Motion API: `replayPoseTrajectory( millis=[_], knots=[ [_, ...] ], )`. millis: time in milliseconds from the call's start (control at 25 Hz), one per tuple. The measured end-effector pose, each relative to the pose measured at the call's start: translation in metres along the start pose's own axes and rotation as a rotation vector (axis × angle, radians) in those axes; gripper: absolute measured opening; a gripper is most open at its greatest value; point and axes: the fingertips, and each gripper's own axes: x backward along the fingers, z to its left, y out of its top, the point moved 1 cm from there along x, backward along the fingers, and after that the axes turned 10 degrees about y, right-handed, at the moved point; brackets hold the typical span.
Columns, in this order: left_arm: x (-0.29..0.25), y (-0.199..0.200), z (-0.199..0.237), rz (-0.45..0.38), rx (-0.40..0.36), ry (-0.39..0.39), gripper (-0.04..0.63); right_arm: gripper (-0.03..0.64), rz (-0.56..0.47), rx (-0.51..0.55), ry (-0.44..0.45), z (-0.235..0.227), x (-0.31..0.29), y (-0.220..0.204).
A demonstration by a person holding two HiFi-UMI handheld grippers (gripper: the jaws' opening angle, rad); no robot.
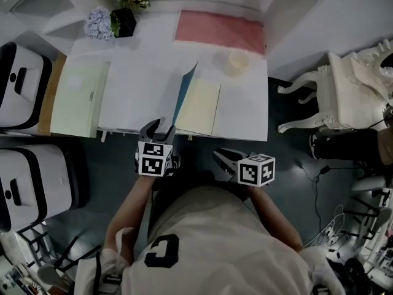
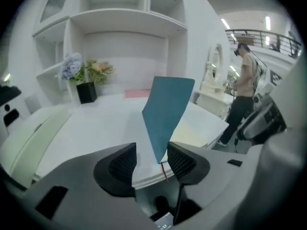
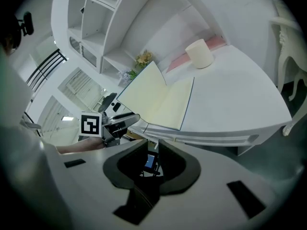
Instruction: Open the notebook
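The notebook lies near the front edge of the white table. Its blue cover stands up steeply over the cream pages. My left gripper is at the table's front edge, at the cover's near lower corner. In the left gripper view that blue cover rises between the jaws of the left gripper, close to the right pad; the left pad is apart from it. My right gripper hangs off the table, below its edge. The right gripper has only a narrow gap between its jaws, and nothing is in it.
A pale green book lies at the table's left. At the back are a pink cloth, a white cup and a black pot of flowers. A white chair stands right, white cases left. A person stands beyond.
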Motion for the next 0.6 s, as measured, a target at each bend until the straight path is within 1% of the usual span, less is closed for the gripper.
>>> replayPoseTrajectory(
  millis=[80,160,200,240,280,320,600],
  knots=[
    [0.0,-0.005,0.01,0.022,0.145,-0.013,0.192,0.08,0.005,0.0,0.005,0.001,0.002,-0.002],
    [-0.001,-0.011,0.02,0.057,0.316,-0.036,0.186,0.08,0.011,0.0,0.01,0.002,0.003,-0.004],
    [-0.002,-0.013,0.024,0.072,0.386,-0.047,0.181,0.08,0.013,0.002,0.012,0.003,0.004,-0.005],
    [-0.003,-0.015,0.027,0.083,0.433,-0.053,0.179,0.08,0.015,0.003,0.014,0.003,0.005,-0.005],
    [-0.004,-0.016,0.03,0.09,0.456,-0.053,0.179,0.08,0.017,0.005,0.015,0.003,0.006,-0.006],
    [-0.005,-0.017,0.033,0.094,0.462,-0.048,0.179,0.08,0.02,0.007,0.017,0.004,0.006,-0.006],
    [-0.01,-0.027,0.043,0.115,0.472,0.002,0.179,0.078,0.04,0.031,0.024,0.008,0.003,-0.004]
  ],
)
